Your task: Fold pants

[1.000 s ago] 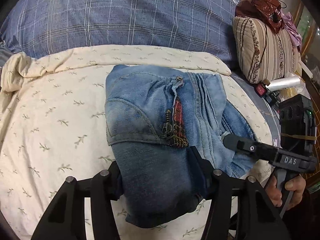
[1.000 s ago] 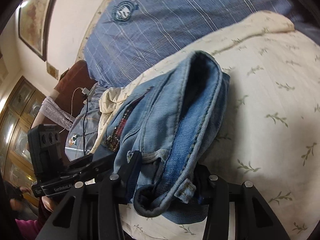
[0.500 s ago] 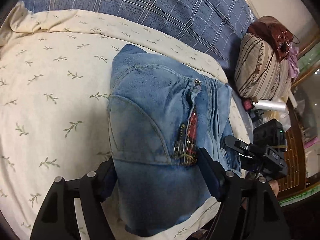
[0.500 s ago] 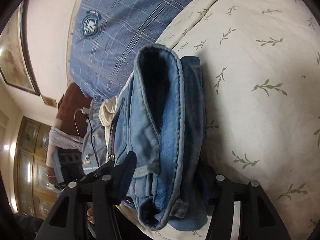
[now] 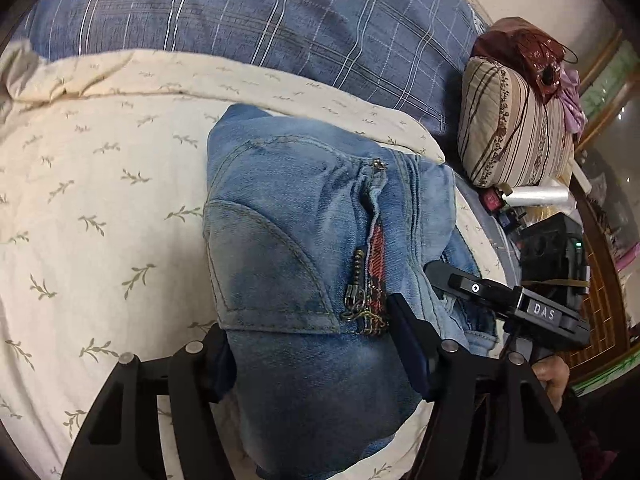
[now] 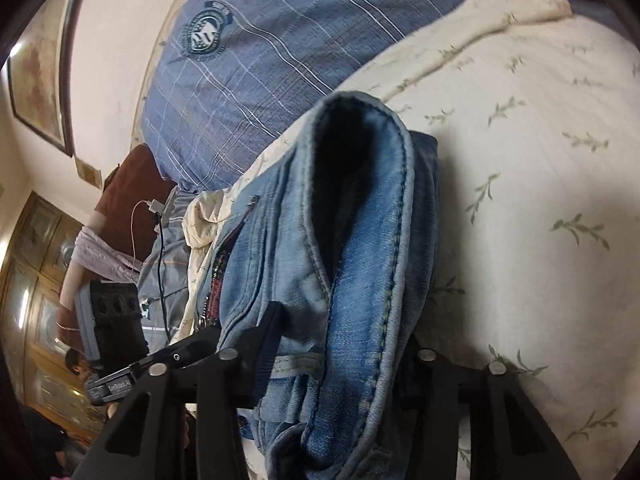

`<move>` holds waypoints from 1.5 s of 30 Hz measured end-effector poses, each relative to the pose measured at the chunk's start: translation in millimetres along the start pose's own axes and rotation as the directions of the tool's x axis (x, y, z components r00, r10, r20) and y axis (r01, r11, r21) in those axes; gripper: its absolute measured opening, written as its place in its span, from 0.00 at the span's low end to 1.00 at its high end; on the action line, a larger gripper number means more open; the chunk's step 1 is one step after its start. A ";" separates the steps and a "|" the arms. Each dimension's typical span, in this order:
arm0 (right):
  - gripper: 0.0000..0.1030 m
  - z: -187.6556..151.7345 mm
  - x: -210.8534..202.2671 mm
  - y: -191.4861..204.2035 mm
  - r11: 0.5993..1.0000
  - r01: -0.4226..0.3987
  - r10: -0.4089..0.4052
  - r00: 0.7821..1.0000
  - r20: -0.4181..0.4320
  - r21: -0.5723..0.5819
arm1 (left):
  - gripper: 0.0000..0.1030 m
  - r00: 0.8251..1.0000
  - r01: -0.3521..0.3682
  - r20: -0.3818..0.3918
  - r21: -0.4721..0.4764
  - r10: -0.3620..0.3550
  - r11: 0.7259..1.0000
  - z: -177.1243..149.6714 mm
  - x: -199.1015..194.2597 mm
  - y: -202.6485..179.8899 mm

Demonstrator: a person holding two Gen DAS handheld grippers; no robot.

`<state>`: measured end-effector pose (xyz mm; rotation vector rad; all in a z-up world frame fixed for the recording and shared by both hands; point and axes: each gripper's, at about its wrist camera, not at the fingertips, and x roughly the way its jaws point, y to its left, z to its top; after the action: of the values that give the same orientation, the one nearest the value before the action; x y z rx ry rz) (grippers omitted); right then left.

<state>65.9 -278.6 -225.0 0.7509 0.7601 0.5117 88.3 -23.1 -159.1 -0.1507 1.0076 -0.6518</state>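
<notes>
Covering most of both views, 1 cream bedspread [image 5: 92, 208] printed with small green sprigs is spread over the bed, and 1 large blue plaid pillow [image 5: 248, 20] is propped behind it, its round crest seen from the right wrist. On the bedspread 1 pair of blue denim pants [image 5: 288, 232] is laid as a thick folded bundle, with 1 curved pocket seam, 1 open zipper with red lining and 1 brass pull chain showing on top. At the far right of the left wrist view 1 striped cushion [image 5: 516, 128] is stood on end, with 1 dark red bag [image 5: 524, 52] piled on it and 1 clear plastic roll [image 5: 536, 196] lying beside it.

The near end of the bundle is straddled by the left gripper [image 5: 316, 356]; its 2 fingers have just been closing and are pressed against both sides of the denim. The side edge of the bundle, where the hem and waistband layers are stacked, is clamped by the right gripper [image 6: 340, 344], whose jaws have also just been closing, at a medium width, on the cloth. In the left wrist view the right gripper is seen at the bundle's right edge, held by 1 hand [image 5: 554, 376]. 2 cables, 1 white and 1 black, are draped by the bed's left side in the right wrist view.
</notes>
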 end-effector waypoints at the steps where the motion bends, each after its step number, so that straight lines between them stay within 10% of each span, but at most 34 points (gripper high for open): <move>1: 0.44 -1.0 -1.0 3.6 1.000 0.009 -0.009 1.000 0.007 -0.025 | 0.64 1.000 -0.006 0.005 0.010 0.006 1.000 0.3 -0.3 -1.7; 24: 0.41 9.4 -12.0 79.1 0.957 0.007 0.050 0.981 0.189 -0.290 | 0.59 0.978 -0.139 0.171 0.117 0.118 0.983 27.5 -62.5 -6.9; 45: 0.41 26.7 54.6 81.6 0.959 0.038 -0.018 0.997 0.073 -0.279 | 0.59 0.977 -0.189 0.105 0.007 0.187 0.982 33.0 -37.6 43.1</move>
<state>108.7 -202.3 -173.0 0.4904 0.6163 0.5515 120.6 27.2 -131.0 -0.0729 0.9029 -0.4746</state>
